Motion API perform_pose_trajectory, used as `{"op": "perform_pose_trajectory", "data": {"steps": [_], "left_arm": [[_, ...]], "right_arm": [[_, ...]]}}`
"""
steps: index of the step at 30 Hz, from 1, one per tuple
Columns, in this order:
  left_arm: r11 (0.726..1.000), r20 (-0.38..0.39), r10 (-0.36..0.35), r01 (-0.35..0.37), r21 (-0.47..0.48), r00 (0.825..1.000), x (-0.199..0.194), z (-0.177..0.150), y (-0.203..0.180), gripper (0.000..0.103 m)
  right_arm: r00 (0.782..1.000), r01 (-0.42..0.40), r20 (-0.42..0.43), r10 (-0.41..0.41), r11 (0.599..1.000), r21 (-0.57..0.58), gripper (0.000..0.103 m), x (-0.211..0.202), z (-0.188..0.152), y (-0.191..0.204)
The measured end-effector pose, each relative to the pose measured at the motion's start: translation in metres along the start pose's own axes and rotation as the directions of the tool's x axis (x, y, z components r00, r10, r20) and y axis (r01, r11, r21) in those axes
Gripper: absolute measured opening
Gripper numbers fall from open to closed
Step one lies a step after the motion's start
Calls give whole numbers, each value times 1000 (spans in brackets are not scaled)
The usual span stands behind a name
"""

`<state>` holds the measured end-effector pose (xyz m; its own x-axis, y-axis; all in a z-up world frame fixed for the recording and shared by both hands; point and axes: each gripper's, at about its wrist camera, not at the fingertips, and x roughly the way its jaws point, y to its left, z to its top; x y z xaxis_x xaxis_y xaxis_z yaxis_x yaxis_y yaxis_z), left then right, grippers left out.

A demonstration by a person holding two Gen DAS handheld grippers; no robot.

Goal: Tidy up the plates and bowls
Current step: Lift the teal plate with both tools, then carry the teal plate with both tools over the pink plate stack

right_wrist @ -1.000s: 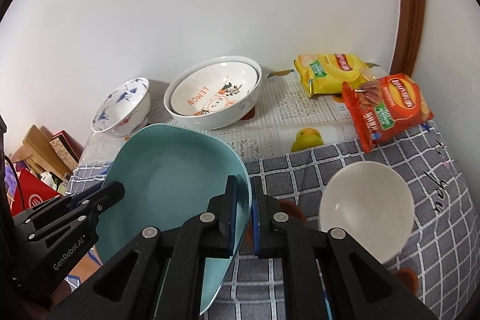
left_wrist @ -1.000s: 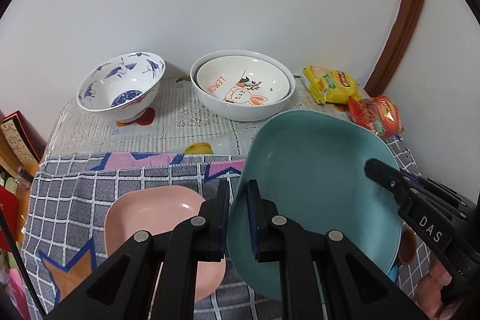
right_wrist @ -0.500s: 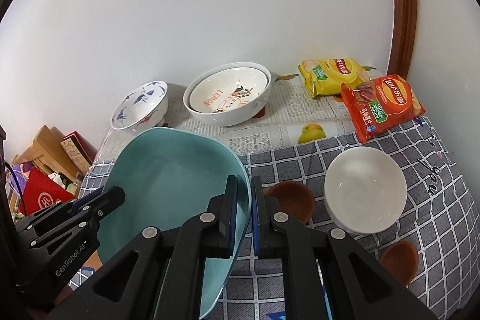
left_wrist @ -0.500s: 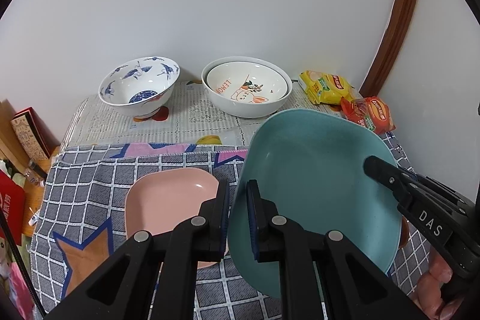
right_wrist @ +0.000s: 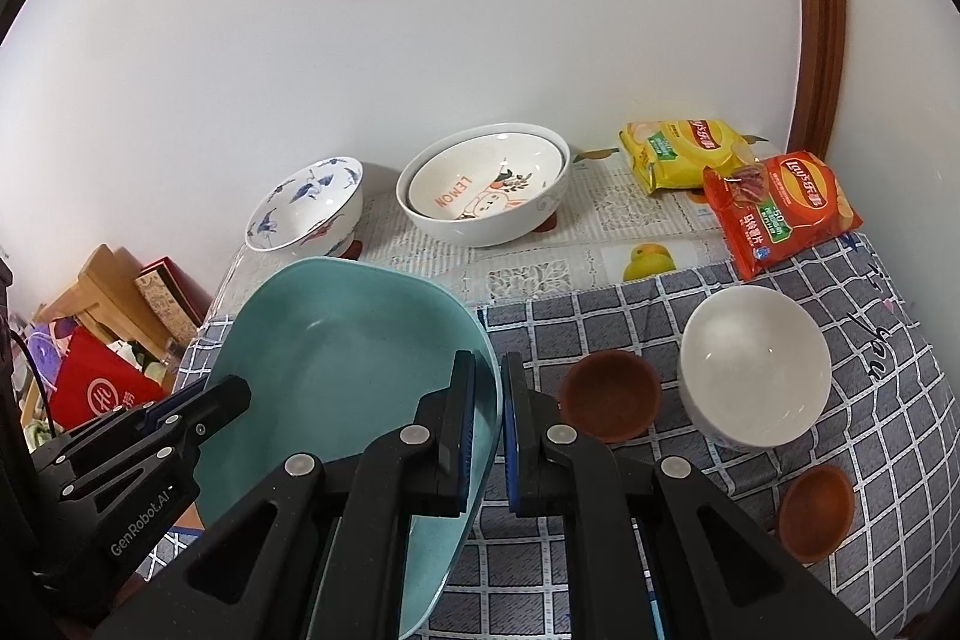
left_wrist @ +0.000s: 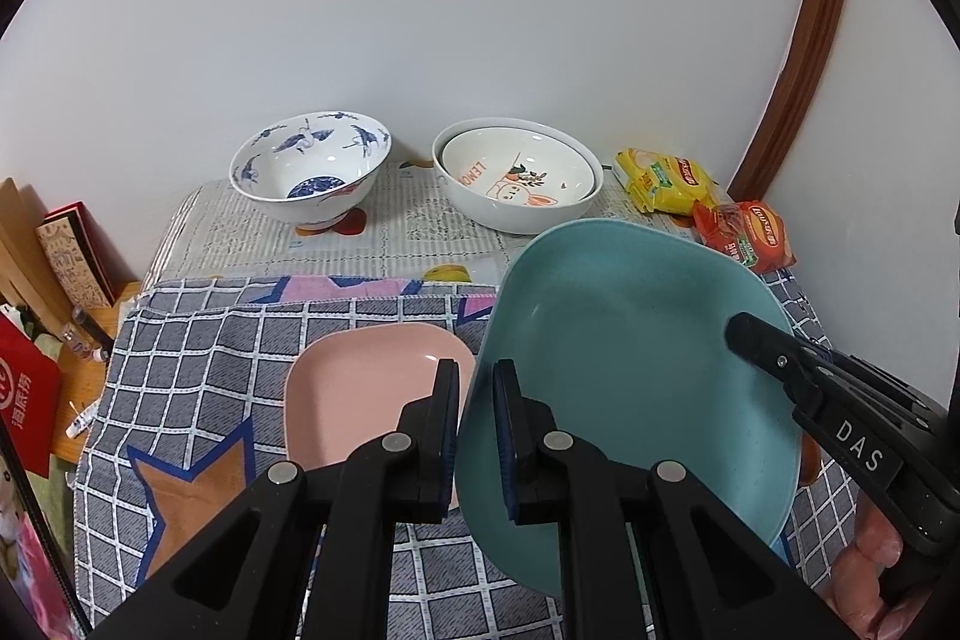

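- The left gripper [left_wrist: 476, 430] clamps the left rim of the teal plate [left_wrist: 630, 358]; the right gripper [right_wrist: 489, 424] clamps its right rim, holding it above the checked cloth [right_wrist: 750, 304].
- A pink plate [left_wrist: 360, 388] lies on the cloth just left of the teal one.
- To the right sit two brown saucers [right_wrist: 609, 394] and a white bowl [right_wrist: 756, 382].
- Near the wall stand a blue-patterned bowl [left_wrist: 309, 175], nested cartoon bowls [left_wrist: 519, 184], and chip bags [right_wrist: 780, 208].
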<state>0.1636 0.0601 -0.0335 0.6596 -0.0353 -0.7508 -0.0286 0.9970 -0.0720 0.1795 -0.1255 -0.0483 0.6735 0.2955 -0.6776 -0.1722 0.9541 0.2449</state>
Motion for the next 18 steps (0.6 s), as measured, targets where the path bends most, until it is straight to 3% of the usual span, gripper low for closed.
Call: {"op": "perform_pose_trajectory", "data": {"steps": [18], "left_arm": [[999, 10, 19, -19, -28, 1000, -12, -7, 19, 12]], "right_arm": [[1000, -13, -4, 13, 1000, -27, 8, -1, -6, 23]]}}
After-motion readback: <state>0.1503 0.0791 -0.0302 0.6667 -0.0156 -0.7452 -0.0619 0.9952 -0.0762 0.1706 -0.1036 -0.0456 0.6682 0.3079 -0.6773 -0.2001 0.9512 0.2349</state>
